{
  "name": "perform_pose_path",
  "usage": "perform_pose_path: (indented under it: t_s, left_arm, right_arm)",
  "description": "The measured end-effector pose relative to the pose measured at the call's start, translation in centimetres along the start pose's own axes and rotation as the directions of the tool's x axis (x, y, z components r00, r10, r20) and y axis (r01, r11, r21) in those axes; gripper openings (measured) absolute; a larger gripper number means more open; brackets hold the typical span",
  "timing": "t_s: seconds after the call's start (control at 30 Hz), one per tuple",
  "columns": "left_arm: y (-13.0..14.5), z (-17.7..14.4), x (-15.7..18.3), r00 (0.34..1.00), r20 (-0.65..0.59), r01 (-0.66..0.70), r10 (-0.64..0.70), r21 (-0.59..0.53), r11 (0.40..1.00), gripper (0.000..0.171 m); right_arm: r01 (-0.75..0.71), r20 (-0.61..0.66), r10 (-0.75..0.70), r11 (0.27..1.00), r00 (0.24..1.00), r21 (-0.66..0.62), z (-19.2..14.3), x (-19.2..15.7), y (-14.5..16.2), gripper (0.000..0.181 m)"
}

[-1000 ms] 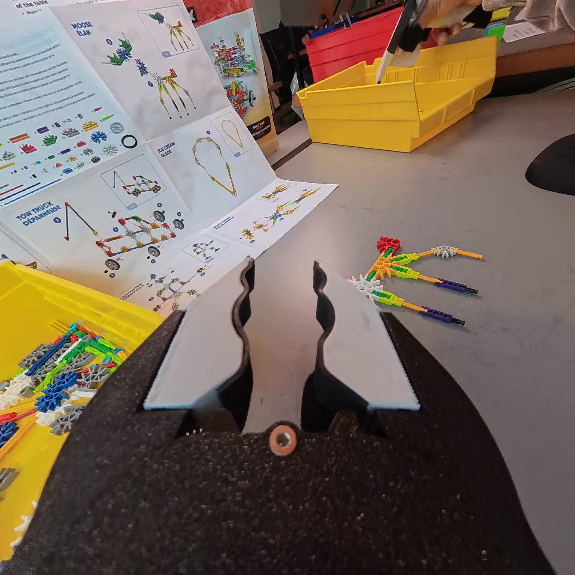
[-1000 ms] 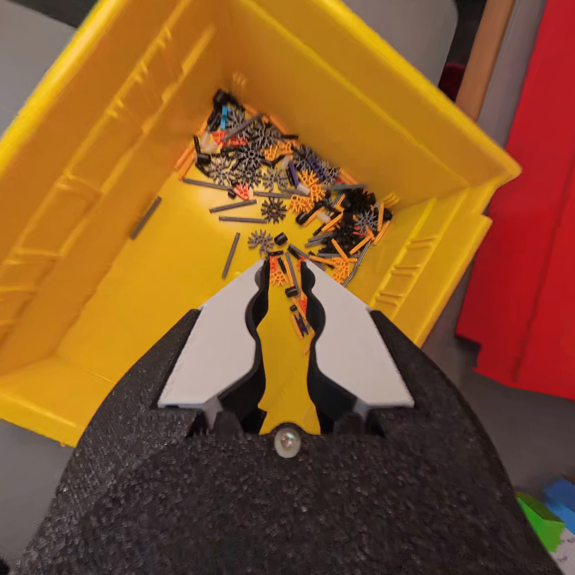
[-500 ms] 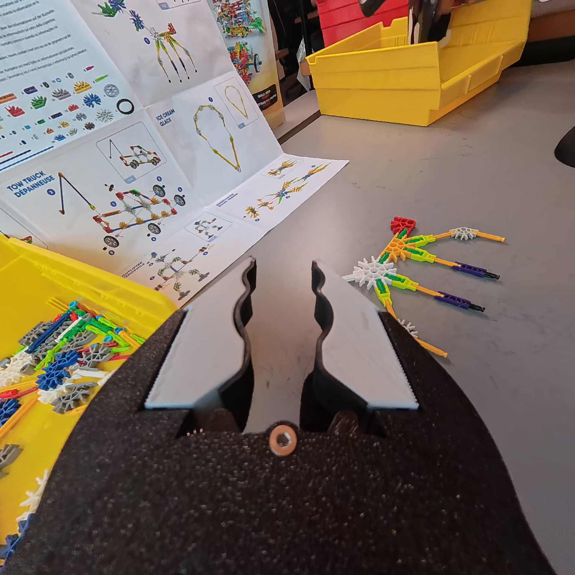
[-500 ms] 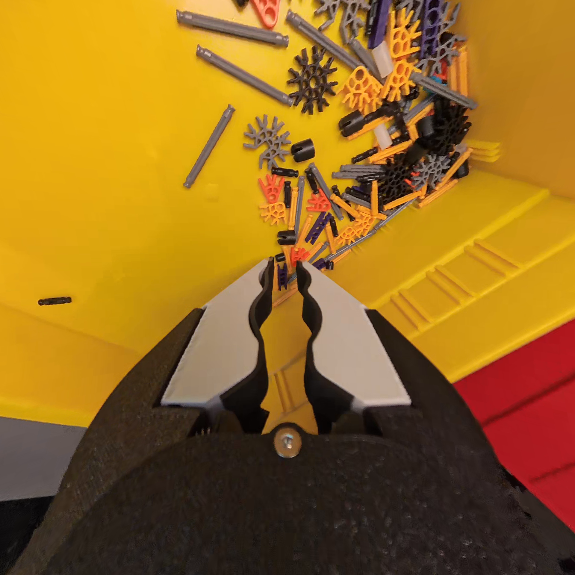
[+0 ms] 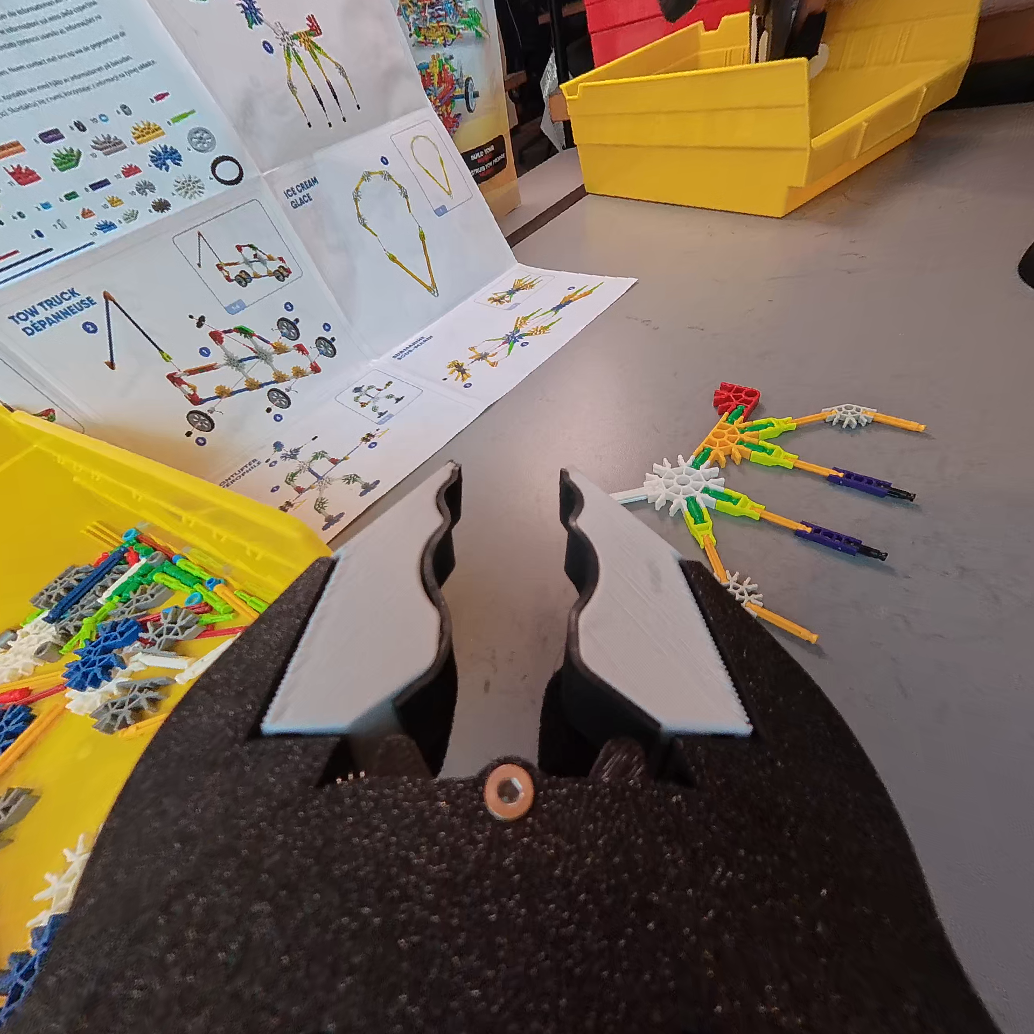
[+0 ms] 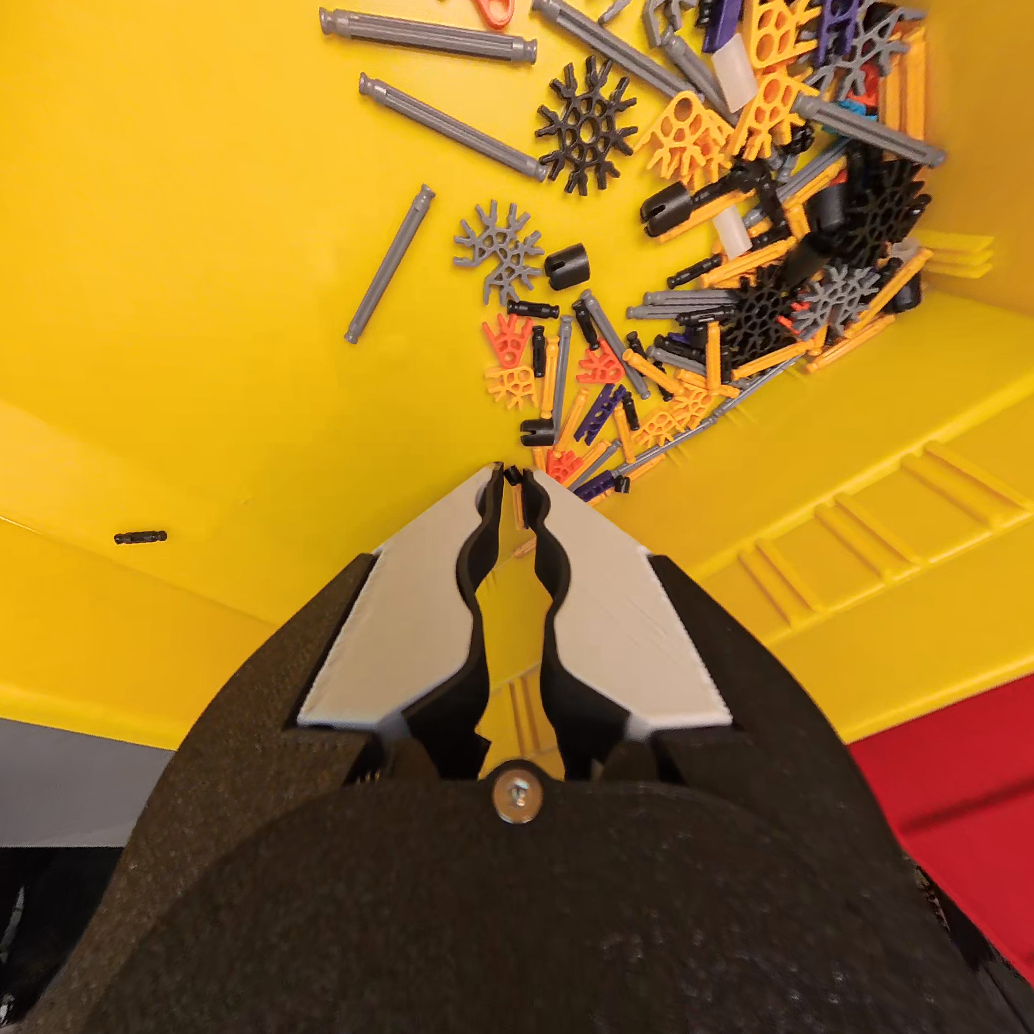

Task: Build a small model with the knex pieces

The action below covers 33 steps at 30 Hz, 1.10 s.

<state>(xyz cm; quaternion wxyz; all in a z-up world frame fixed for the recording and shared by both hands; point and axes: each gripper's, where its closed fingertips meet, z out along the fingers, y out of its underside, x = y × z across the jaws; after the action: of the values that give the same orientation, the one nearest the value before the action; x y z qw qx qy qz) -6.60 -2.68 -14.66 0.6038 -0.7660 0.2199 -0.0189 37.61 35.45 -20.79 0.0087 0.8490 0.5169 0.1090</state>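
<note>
My left gripper [image 5: 510, 481] is open and empty, just above the grey table. To its right lies a built model [image 5: 727, 442] of orange, green, purple and yellow rods around a white snowflake connector [image 5: 681, 483]. A yellow bin [image 5: 168, 503] of mixed pieces sits to its left. My right gripper [image 6: 512, 475] is down inside the far yellow bin [image 6: 224, 280]. Its tips are pinched on a small black piece [image 6: 510, 476] at the near edge of a pile of rods and connectors [image 6: 727, 280]. The right gripper also shows in the left wrist view [image 5: 783, 28], inside the far bin [image 5: 699, 128].
A folded instruction sheet [image 5: 347, 224] stands behind the near bin and lies partly flat on the table. A red bin [image 6: 951, 783] sits beside the far yellow bin. A lone short black rod [image 6: 140, 537] lies on the far bin's floor. The gap from one gripper's tips to the other's is roughly 60 centimetres.
My right gripper went down into the far bin and closed its tips on a small black piece. My left gripper drew back a little, so more of the model shows.
</note>
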Motion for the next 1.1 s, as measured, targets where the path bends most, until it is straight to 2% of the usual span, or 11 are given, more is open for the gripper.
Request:
perform_pose_path:
  t_s: [0.13, 0.2, 0.27, 0.33, 0.4, 0.5, 0.6, 0.67, 0.73, 0.9, 1.1]
  left_arm:
    - [-0.1, -0.1, 0.0, 1.0, 0.002, -0.001, 0.001, 0.004, 1.0, 0.035]
    - [-0.2, -0.2, 0.0, 1.0, 0.003, -0.003, 0.003, 0.01, 1.0, 0.035]
    - [-0.2, -0.2, 0.0, 1.0, 0.001, -0.003, 0.003, 0.009, 1.0, 0.035]
    - [-0.3, -0.2, 0.1, 1.0, 0.0, -0.004, 0.004, 0.012, 1.0, 0.035]
    - [-0.3, -0.1, 0.2, 1.0, -0.006, -0.005, 0.005, 0.01, 1.0, 0.035]
    - [-0.5, -0.1, 0.6, 1.0, -0.02, -0.016, 0.016, 0.015, 1.0, 0.035]
    - [-0.6, -0.2, 0.9, 0.999, -0.025, -0.03, 0.031, 0.016, 0.999, 0.035]
    - [-0.8, -0.4, 1.0, 0.999, -0.025, -0.029, 0.03, 0.023, 0.999, 0.035]
    - [-0.7, -0.6, 1.0, 0.999, -0.029, -0.019, 0.02, 0.019, 1.0, 0.035]
    - [-0.3, -0.5, 1.6, 0.996, -0.084, 0.026, -0.027, -0.016, 1.0, 0.04]
    - [-0.1, -0.4, 1.9, 0.995, -0.1, 0.025, -0.028, -0.03, 0.999, 0.042]
  right_arm:
    - [0.012, 0.011, -0.013, 0.997, 1.0, 0.075, -1.6, -1.2, -0.6, 0.006]
    - [0.037, -0.011, -0.035, 0.976, 0.999, 0.217, -4.8, -3.1, -2.2, 0.005]
    - [0.101, -0.147, -0.049, 0.923, 0.988, 0.371, -9.2, -5.6, -3.6, 0.006]
    - [0.226, -0.187, -0.147, 0.818, 0.971, 0.53, -13.4, -12.1, -4.8, 0.006]
    - [0.321, -0.165, -0.283, 0.696, 0.945, 0.642, -15.6, -20.3, -5.5, 0.005]
    - [0.448, -0.139, -0.503, 0.571, 0.853, 0.688, -14.1, -31.2, -5.6, 0.006]
    - [0.502, -0.127, -0.618, 0.484, 0.776, 0.717, -10.7, -38.1, -6.3, 0.006]
    - [0.516, -0.132, -0.626, 0.483, 0.768, 0.708, -8.8, -39.8, -6.8, 0.006]
    - [0.504, -0.085, -0.647, 0.498, 0.758, 0.706, -7.9, -41.1, -6.8, 0.006]
    - [0.49, -0.053, -0.644, 0.524, 0.764, 0.697, -7.3, -41.2, -7.0, 0.006]
    - [0.451, -0.036, -0.627, 0.518, 0.778, 0.727, -8.0, -40.6, -6.8, 0.012]
